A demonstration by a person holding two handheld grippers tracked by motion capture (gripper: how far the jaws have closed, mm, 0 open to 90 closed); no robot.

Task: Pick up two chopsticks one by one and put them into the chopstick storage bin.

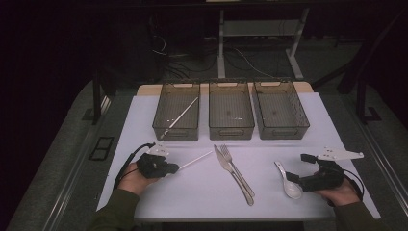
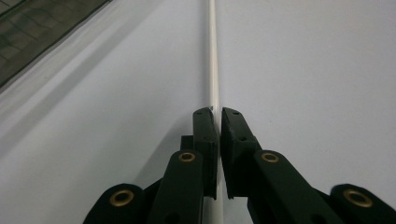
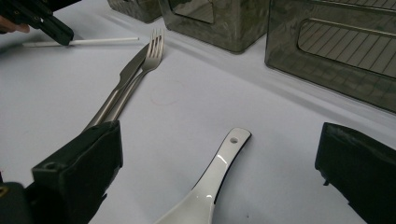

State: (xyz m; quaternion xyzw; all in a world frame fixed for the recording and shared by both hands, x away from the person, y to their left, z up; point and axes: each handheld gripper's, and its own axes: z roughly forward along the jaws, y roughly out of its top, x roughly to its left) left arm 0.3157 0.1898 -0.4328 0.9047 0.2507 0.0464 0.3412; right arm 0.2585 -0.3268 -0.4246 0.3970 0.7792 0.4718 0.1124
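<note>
The left gripper (image 1: 169, 168) sits low at the near left of the white table (image 1: 192, 192), and its jaws are clamped on one end of a white chopstick (image 1: 195, 160). In the left gripper view the stick (image 2: 214, 60) runs dead straight away from the jaws, so its long axis lines up with the gripper itself. From the high view it lies on a slant, free end pointing away and to the right, towards the knife (image 1: 230, 171) and fork (image 1: 236, 172) in the middle of the table. It looks to be resting on the surface or just skimming it, hard to call from here.

Over on the right, the right gripper (image 1: 294, 179) is spread wide, holding nothing. A white ceramic spoon (image 1: 288, 183) lies between its two jaws; in the right gripper view the spoon's handle (image 3: 219, 161) points up and away towards the bins, bowl end near the camera. The jaws stand clear of it on both sides.

Knife and fork lie side by side, touching or nearly so, tips towards the far side. Three dark bins line the back: the left bin (image 1: 177, 111) already has a second chopstick (image 1: 180, 117) lying diagonally in it, then the middle bin (image 1: 231, 110) and the right bin (image 1: 280, 109).
</note>
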